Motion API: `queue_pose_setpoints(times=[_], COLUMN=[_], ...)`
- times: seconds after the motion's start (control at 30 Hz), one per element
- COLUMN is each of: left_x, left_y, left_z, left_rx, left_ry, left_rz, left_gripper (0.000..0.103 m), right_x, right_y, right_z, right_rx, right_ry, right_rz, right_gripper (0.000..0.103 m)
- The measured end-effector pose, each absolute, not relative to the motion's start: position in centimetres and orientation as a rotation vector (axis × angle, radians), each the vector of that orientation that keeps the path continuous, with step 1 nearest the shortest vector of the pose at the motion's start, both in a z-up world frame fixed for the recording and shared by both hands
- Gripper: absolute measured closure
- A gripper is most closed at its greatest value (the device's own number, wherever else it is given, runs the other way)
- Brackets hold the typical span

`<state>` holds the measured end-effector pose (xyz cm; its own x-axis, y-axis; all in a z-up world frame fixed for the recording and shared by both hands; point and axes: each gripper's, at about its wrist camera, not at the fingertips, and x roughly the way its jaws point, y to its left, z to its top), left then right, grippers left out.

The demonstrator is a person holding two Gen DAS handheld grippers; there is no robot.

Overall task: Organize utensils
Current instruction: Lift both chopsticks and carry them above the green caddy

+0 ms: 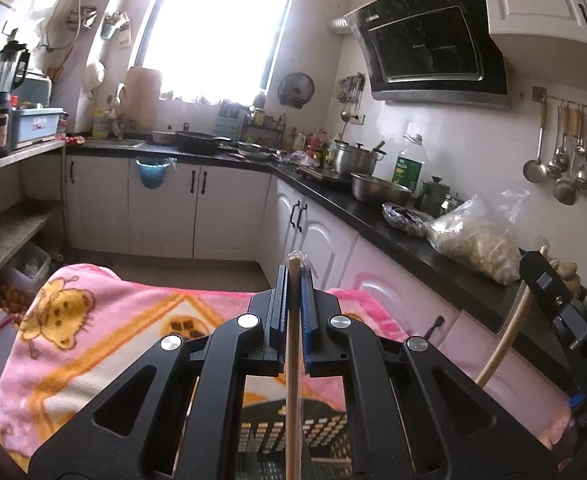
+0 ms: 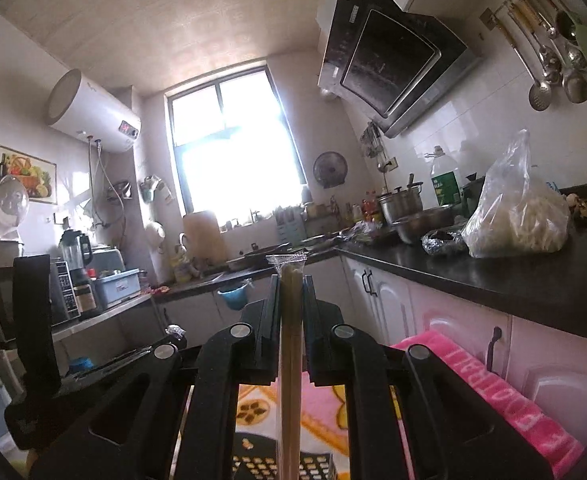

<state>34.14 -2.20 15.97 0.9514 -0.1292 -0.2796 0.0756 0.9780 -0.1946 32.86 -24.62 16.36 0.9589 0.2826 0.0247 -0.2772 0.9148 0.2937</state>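
My left gripper [image 1: 293, 280] has its fingers pressed tight on a single wooden chopstick [image 1: 293, 344], which runs straight along the gap between them; its tip pokes out just past the fingertips, and the rest drops back toward the bottom of my left wrist view. My right gripper [image 2: 291, 284] pinches a pair of chopsticks in a clear plastic sleeve [image 2: 290, 360], the crimped end of the sleeve standing just above the fingertips. From the left, I can see the right gripper at the far right edge with a pale stick curving down out of it; from the right, the left gripper shows as a dark shape at the left edge.

Below both grippers lies a pink cartoon-print blanket [image 1: 105, 320], and on it sits a black perforated basket [image 1: 325, 436], directly under the held chopsticks; I see only part of its slotted wall.

Both grippers are held up off the blanket, facing the kitchen window [image 2: 233, 148]. To the right runs the black table [image 2: 493, 272] with a clear bag of pale food [image 2: 521, 216], a steel pot [image 1: 357, 156] and an oil bottle [image 1: 411, 164]. Ladles [image 1: 561, 160] hang on the wall rail above it.
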Motion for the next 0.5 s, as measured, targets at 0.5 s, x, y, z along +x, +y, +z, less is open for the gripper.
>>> queue_pose_setpoints(times=[0.5], left_x=[36.2], left_y=[-3.1], left_z=[11.9], left_rx=[-0.167], left_ry=[0.245], left_rz=[-0.071], left_gripper=[0.102], right_x=[35.2], right_y=[-21.8], right_z=[12.5], right_rx=[0.211], right_ry=[-0.033], right_rz=[0.185], right_gripper=[0.093])
